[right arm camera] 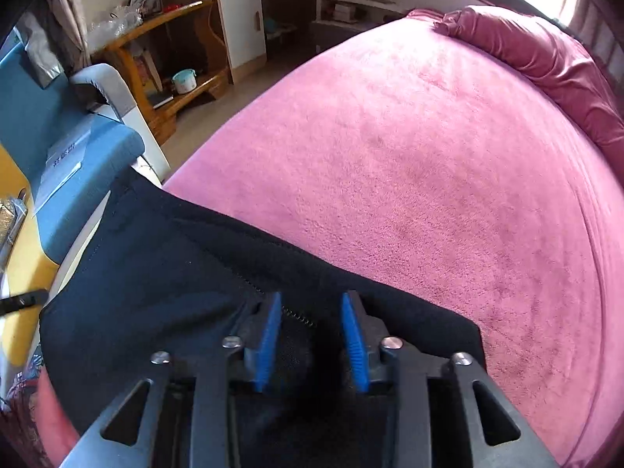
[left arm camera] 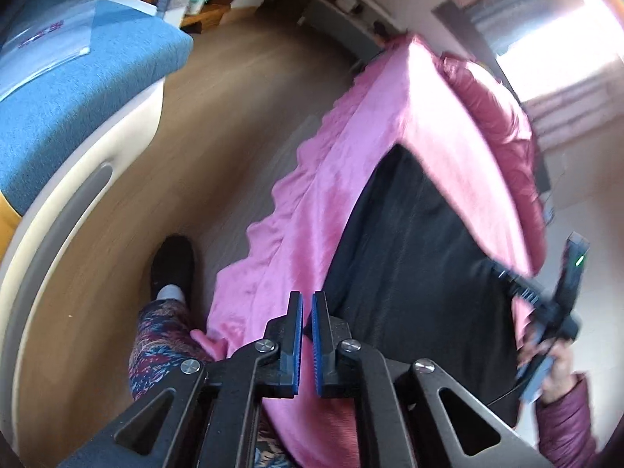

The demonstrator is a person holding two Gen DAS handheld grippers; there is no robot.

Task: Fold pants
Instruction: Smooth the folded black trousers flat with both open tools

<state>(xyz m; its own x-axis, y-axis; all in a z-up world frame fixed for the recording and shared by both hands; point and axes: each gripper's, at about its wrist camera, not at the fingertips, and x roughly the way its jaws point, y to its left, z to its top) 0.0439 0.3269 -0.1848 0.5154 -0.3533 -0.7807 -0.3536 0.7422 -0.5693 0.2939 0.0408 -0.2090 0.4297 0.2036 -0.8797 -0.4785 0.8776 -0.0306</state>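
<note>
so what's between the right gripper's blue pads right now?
Right wrist view: the right gripper stands open over the dark pants on the pink bedspread. Between the pads lies pants fabric with a zipper line; the pads aren't pinching it.

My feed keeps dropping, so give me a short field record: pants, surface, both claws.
pants: black pants, spread flat at the near edge of the bed
surface: pink blanket covering the bed
left claw: left claw shut, nothing visible between its pads, above the blanket's edge beside the pants
right claw: right claw open, poised over the pants, not gripping
</note>
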